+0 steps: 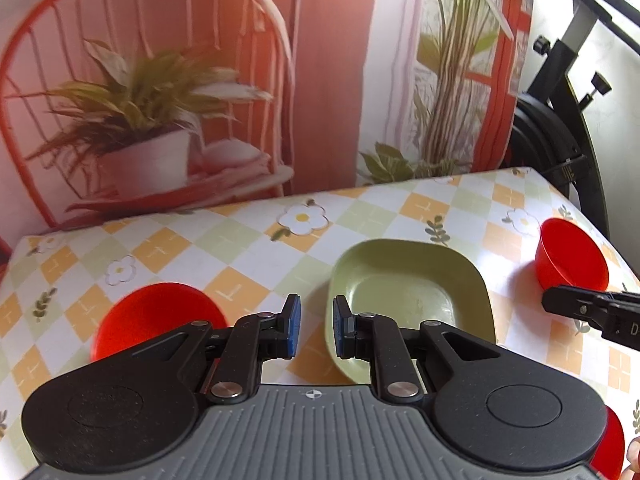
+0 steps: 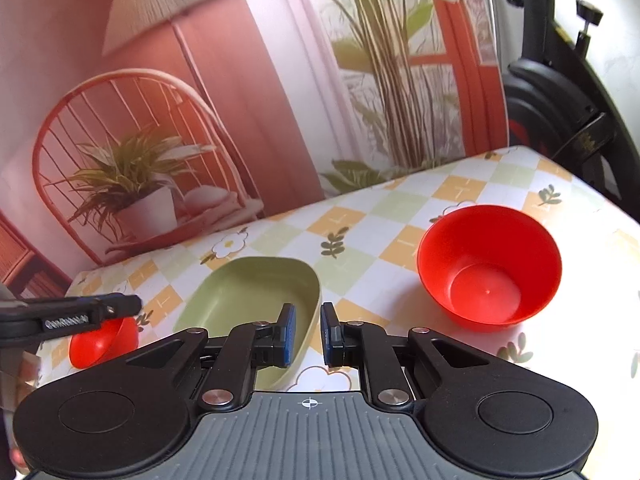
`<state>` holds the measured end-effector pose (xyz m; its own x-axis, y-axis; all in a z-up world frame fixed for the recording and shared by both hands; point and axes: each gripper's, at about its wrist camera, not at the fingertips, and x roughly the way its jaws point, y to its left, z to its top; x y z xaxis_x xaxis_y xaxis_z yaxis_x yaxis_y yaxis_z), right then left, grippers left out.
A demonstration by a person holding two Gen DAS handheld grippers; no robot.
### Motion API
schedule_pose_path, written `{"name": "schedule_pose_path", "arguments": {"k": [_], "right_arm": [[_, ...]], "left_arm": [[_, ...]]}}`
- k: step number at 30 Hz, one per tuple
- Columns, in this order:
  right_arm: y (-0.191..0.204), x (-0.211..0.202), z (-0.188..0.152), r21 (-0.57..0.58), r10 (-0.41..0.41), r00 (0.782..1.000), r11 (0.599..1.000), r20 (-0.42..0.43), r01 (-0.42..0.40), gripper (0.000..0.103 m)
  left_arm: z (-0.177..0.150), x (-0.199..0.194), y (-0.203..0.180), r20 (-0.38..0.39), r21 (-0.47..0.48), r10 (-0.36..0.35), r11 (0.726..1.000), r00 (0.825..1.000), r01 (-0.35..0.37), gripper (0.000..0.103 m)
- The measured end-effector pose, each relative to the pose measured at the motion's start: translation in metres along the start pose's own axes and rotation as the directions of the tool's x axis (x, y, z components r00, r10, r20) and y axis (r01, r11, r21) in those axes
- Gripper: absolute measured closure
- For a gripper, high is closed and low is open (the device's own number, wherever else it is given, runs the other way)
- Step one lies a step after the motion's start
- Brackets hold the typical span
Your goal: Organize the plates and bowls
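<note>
A pale green squarish dish [image 1: 412,296] [image 2: 248,300] lies mid-table on the checked cloth. My left gripper [image 1: 316,328] is open by a narrow gap, its right finger over the dish's left rim and nothing between the pads. One red bowl [image 1: 160,316] sits left of it; in the right wrist view that bowl [image 2: 100,342] is half hidden behind the left gripper [image 2: 128,305]. Another red bowl [image 1: 572,256] [image 2: 488,264] stands upright at the right. My right gripper [image 2: 308,336] [image 1: 560,306] is open, its left finger over the dish's right rim.
A printed backdrop [image 1: 200,80] of a chair and plants stands along the table's far edge. A black exercise bike [image 1: 560,120] is past the table's right corner. A red object [image 1: 614,444], mostly hidden, shows at the lower right. The table [image 2: 600,208] rounds off at right.
</note>
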<state>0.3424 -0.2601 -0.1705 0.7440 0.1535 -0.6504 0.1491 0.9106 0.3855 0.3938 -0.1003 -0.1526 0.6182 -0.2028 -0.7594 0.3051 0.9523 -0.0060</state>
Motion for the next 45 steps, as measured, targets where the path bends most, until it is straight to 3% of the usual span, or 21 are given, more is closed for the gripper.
{"name": "schedule_pose_path", "arguments": {"k": [3,8,12,17,21,25,27,28,32,45], "right_arm": [[0.003,0.016,0.005,0.01,0.0,0.998,1.0,-0.064,0.001,0.087],[-0.004,0.039,0.005,0.127,0.012,0.985,0.992,-0.169,0.01,0.084],[-0.01,0.048,0.004,0.17,-0.005,0.981,0.985,-0.194,0.038,0.084],[-0.014,0.056,0.001,0.212,0.0,0.977,0.976,-0.214,0.047,0.084],[-0.01,0.061,0.001,0.195,-0.002,0.974,0.98,-0.228,0.048,0.084],[-0.008,0.067,-0.001,0.202,0.0,0.97,0.978,-0.244,0.051,0.084],[-0.008,0.07,-0.002,0.218,0.009,0.968,0.975,-0.252,0.048,0.084],[-0.008,0.07,-0.003,0.222,0.014,0.968,0.974,-0.252,0.044,0.085],[-0.006,0.067,-0.004,0.202,-0.007,0.97,0.978,-0.242,0.058,0.087],[0.015,0.014,0.002,0.092,-0.005,0.996,0.996,-0.085,0.013,0.089]], "left_arm": [[0.001,0.021,0.0,-0.042,0.004,-0.015,1.0,0.999,0.015,0.085],[0.002,0.045,0.006,-0.076,-0.034,-0.039,0.999,0.996,0.037,0.085],[0.002,0.055,0.013,-0.097,-0.079,-0.057,0.996,0.994,0.05,0.083],[-0.001,0.065,0.021,-0.103,-0.122,-0.098,0.989,0.99,0.085,0.071],[-0.006,0.072,0.026,-0.111,-0.168,-0.143,0.978,0.983,0.123,0.071],[-0.009,0.074,0.023,-0.116,-0.146,-0.153,0.98,0.981,0.135,0.071],[-0.01,0.071,0.022,-0.1,-0.138,-0.172,0.978,0.98,0.158,0.076],[-0.011,0.068,0.021,-0.089,-0.132,-0.181,0.977,0.979,0.169,0.081],[-0.016,0.059,0.011,-0.081,-0.061,-0.165,0.985,0.983,0.16,0.085],[-0.018,-0.019,0.004,0.072,-0.005,-0.145,0.989,0.987,0.146,0.085]]}}
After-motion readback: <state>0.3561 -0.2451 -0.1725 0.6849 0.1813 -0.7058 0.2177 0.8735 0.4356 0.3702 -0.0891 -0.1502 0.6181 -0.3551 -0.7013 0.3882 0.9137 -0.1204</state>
